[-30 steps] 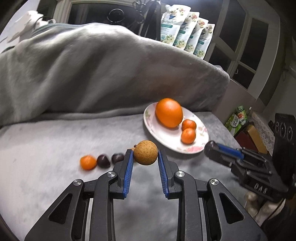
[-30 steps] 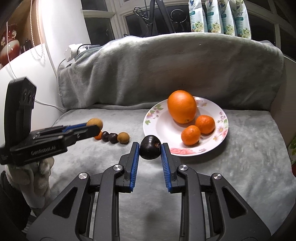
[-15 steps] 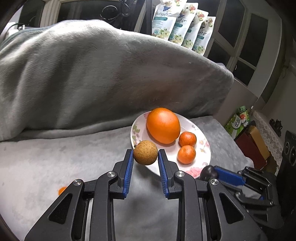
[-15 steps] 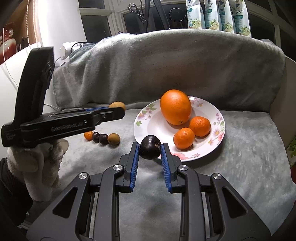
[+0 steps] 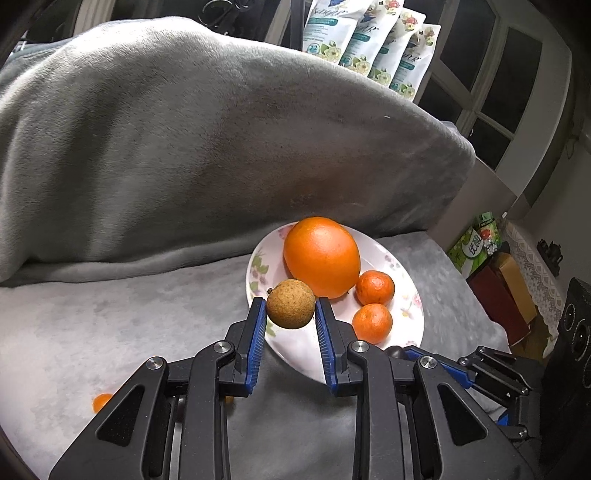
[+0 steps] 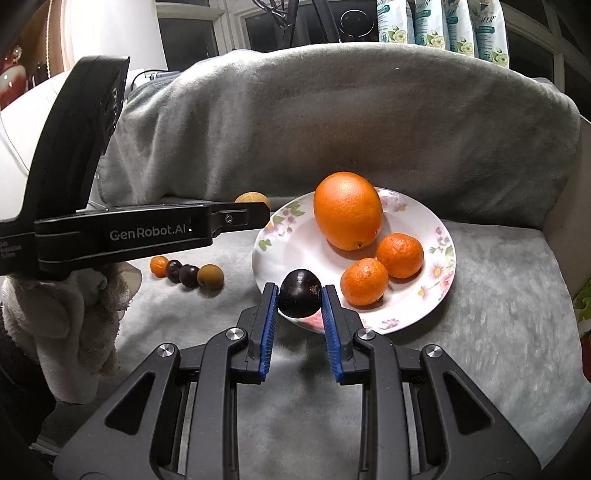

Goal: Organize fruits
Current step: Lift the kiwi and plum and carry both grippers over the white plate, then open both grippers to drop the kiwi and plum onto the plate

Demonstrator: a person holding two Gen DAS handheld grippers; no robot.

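Note:
My left gripper point(image 5: 290, 309) is shut on a round brown longan point(image 5: 290, 303), held above the near left rim of the floral plate point(image 5: 406, 295). The plate carries a large orange point(image 5: 321, 256) and two tangerines point(image 5: 375, 287). My right gripper point(image 6: 299, 300) is shut on a dark plum point(image 6: 299, 298) at the plate's point(image 6: 280, 254) front edge. In the right wrist view the left gripper point(image 6: 255, 210) reaches in from the left with the longan point(image 6: 251, 197) showing behind its tip. A small orange fruit point(image 6: 159, 266), two dark fruits point(image 6: 181, 273) and a brown longan point(image 6: 210, 276) lie in a row left of the plate.
A grey blanket point(image 5: 184, 129) covers the seat and its tall backrest behind the plate. Pouches point(image 5: 369, 40) stand on the sill behind. Boxes and a green packet point(image 5: 476, 240) sit past the seat's right edge. A white lamp point(image 6: 110, 33) stands at the left.
Both grippers have moved toward the plate with their fruits. The left gripper swung right, so the row of loose fruits has slipped almost out of its view.

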